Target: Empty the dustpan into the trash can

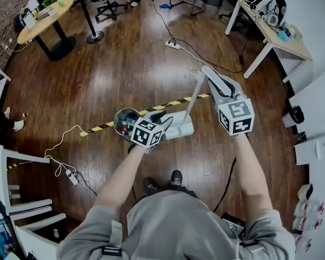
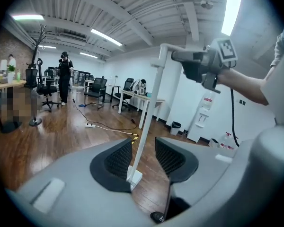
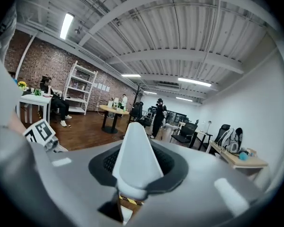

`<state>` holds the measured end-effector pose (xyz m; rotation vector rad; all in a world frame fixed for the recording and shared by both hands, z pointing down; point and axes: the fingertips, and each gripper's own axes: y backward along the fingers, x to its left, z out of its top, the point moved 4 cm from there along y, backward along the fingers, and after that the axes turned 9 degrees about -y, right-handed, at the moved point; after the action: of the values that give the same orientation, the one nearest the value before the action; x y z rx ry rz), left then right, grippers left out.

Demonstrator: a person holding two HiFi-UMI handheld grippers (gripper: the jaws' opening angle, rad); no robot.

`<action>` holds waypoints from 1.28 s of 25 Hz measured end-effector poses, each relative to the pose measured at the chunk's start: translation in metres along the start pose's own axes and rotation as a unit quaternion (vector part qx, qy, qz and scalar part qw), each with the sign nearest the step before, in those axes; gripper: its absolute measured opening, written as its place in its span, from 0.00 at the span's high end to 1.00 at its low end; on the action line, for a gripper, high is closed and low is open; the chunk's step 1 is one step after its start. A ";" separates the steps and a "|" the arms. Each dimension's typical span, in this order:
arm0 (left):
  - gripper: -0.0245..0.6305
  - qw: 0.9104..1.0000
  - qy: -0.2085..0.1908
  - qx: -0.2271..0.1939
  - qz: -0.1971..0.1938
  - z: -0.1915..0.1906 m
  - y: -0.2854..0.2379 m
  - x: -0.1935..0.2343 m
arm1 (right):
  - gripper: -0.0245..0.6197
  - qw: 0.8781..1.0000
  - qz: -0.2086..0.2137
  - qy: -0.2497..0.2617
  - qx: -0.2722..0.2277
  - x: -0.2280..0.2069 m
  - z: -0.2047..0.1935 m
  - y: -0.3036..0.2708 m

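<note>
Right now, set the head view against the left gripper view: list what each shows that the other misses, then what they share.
Head view only: the trash can, with litter in it, on the floor beside the left gripper.
Left gripper view only: that gripper's jaws standing apart, not pressing on anything, and the ceiling lights.
Both: the dustpan handle, its top clamped in the right gripper, and the power strip on the wooden floor.

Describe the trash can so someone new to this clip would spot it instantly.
On the dark wooden floor, follow the yellow-black striped tape leftward. The trash can sits on that line beside the white dustpan. Unlike the flat pan, it is small, round and open-topped, with colourful litter inside.
</note>
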<state>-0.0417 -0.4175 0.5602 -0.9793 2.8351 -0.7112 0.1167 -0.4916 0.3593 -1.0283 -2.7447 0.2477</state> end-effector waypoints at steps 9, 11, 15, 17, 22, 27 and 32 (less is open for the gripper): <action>0.95 0.999 0.011 -0.030 0.015 0.016 0.018 -0.016 | 0.82 0.999 -0.035 -0.026 0.026 -0.022 -0.117 -0.013; 0.95 0.999 0.011 -0.029 0.011 0.017 0.020 -0.023 | 0.82 0.998 -0.041 -0.028 0.034 -0.023 -0.140 -0.015; 0.95 1.000 0.017 -0.012 0.016 0.004 0.026 -0.025 | 0.82 0.997 -0.040 -0.048 0.048 -0.015 -0.174 -0.020; 0.95 1.000 0.023 -0.007 0.018 -0.003 0.028 -0.025 | 0.83 0.996 -0.035 -0.058 0.057 -0.010 -0.186 -0.020; 0.95 1.000 0.026 -0.007 0.009 -0.008 0.026 -0.031 | 0.83 0.994 -0.032 -0.087 0.065 -0.004 -0.208 -0.011; 0.95 0.999 0.030 -0.018 -0.007 -0.006 0.029 -0.040 | 0.84 0.988 -0.022 -0.129 0.086 0.011 -0.219 0.012; 0.95 0.998 0.039 -0.030 -0.041 -0.012 0.032 -0.051 | 0.84 0.982 -0.025 -0.146 0.121 0.039 -0.236 0.038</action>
<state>-0.0220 -0.3599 0.5517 -1.1056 2.9143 -0.6922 0.1695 -0.4170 0.5834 -0.9204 -2.8911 0.7601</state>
